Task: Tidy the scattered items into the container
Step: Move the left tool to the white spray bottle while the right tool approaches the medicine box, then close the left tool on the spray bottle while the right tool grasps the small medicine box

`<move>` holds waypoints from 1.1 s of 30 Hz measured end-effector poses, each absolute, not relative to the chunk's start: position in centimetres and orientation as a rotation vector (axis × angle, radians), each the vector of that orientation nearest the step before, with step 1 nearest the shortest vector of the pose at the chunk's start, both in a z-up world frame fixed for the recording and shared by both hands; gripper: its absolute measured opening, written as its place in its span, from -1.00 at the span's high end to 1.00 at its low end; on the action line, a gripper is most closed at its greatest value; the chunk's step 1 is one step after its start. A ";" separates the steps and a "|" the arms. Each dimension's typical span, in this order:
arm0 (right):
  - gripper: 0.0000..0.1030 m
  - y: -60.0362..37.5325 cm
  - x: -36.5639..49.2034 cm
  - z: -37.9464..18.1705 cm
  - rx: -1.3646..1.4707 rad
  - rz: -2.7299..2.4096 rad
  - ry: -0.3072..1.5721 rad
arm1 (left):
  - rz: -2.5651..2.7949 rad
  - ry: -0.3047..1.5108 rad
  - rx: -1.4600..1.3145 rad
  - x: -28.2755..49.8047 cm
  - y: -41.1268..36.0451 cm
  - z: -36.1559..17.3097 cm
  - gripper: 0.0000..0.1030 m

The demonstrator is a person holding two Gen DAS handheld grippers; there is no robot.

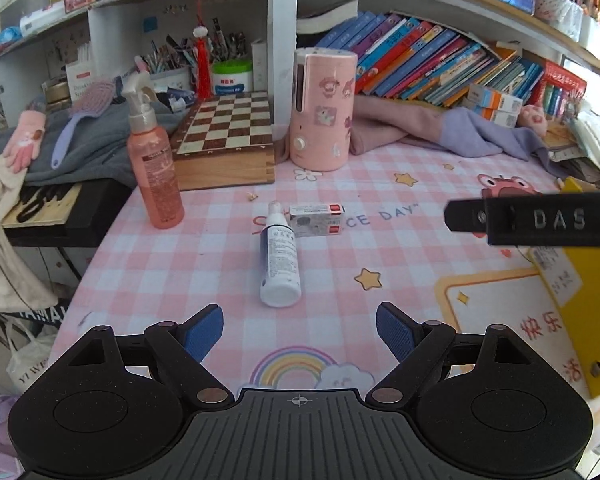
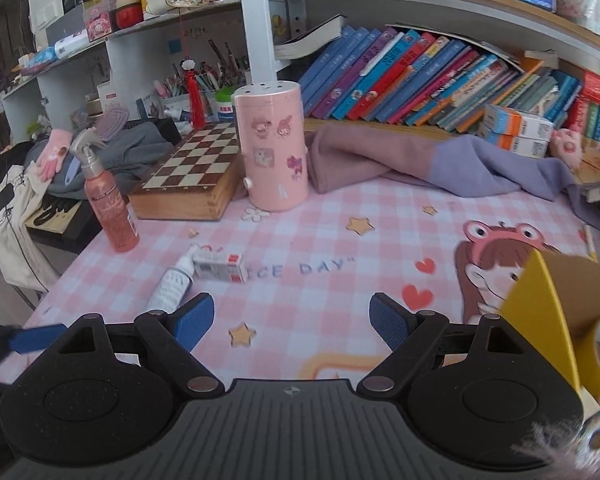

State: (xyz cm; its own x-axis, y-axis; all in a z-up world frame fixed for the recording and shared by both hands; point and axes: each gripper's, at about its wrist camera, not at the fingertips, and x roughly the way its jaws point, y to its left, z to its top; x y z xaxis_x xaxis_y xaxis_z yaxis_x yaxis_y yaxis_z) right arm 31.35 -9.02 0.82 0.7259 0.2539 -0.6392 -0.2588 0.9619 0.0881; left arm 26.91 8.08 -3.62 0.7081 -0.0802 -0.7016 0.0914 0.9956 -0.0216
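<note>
Yellow box [image 2: 540, 300] open, tape roll [image 2: 598, 344] inside

A white spray bottle [image 1: 280, 258] lies flat, nozzle touching a small white box [image 1: 317, 220]; yellow cardboard container [image 1: 588, 312] stands open.

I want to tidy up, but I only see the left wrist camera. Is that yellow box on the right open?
Observer: Yes. The right wrist view shows the yellow box open on top, with plain brown cardboard inside.
Operator: Is my right gripper holding anything?
Observer: No. The right gripper is open and holds nothing.
Operator: Is the box near it?
Observer: In that view the box sits just to the right of the gripper.
</note>
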 end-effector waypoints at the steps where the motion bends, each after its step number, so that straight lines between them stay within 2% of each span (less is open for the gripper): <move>1: -0.64 -8.8 32.0 0.7 -0.010 0.287 0.709 | -0.096 0.782 0.016 27.4 8.0 -3.9 -0.66; 4: -0.64 -8.1 33.8 0.1 -0.011 0.298 0.731 | -0.094 0.789 0.018 29.0 7.9 -4.7 -0.65; 6: -0.64 -7.9 34.8 -0.2 -0.011 0.301 0.745 | -0.092 0.798 0.015 30.0 7.8 -5.2 -0.56; 7: -0.64 -7.8 35.3 -0.4 -0.011 0.302 0.751 | -0.092 0.805 0.011 30.5 7.8 -5.5 -0.46; 13: -0.64 -7.2 37.5 -1.3 -0.027 0.315 0.777 | -0.087 0.841 -0.004 33.0 7.7 -7.0 -0.21; 19: -0.64 -6.0 38.7 -2.3 -0.048 0.352 0.804 | -0.067 0.862 -0.014 34.5 7.7 -8.1 -0.06; 21: -0.64 -5.5 39.1 -2.5 -0.054 0.370 0.810 | -0.051 0.873 -0.026 35.1 8.0 -8.5 0.03; 23: -0.64 -4.9 39.5 -2.7 -0.062 0.393 0.815 | -0.033 0.871 -0.028 35.5 8.3 -8.7 0.26; 25: -0.62 -4.3 40.0 -2.9 -0.077 0.418 0.813 | -0.033 0.862 -0.029 35.7 8.7 -8.7 0.40; 33: -0.28 -1.9 43.1 -4.5 -0.203 0.560 0.817 | -0.004 0.883 -0.122 33.9 11.9 -8.0 0.40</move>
